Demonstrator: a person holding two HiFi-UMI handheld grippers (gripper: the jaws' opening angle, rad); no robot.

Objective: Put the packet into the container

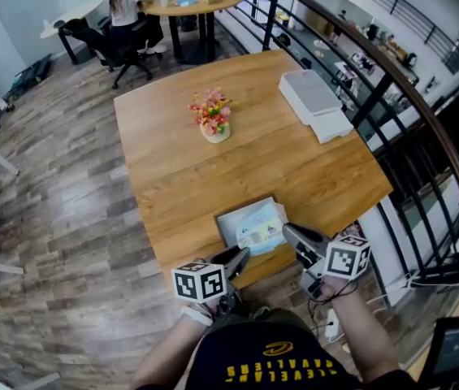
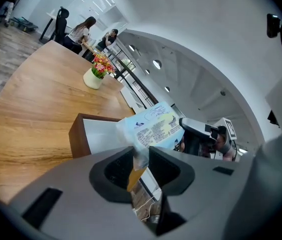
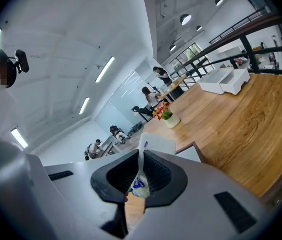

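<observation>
pale plastic packet held over the container by two grippers

the packet [image 1: 260,232] hangs just above the shallow brown-walled container [image 1: 219,230], which sits at the near edge of the wooden table [image 1: 237,153]. the left gripper [image 1: 241,256] has its jaws drawn in on one corner of the packet, and the right gripper [image 1: 287,230] is pressed nearly together on the opposite edge. a pinch on each side probably keeps the limp film spread flat, so it can go down level inside the walls and not crumple against them. it hasn't been let go yet and looks tilted. lowering and releasing remain, and the risk is that one corner catches the rim.
</observation>
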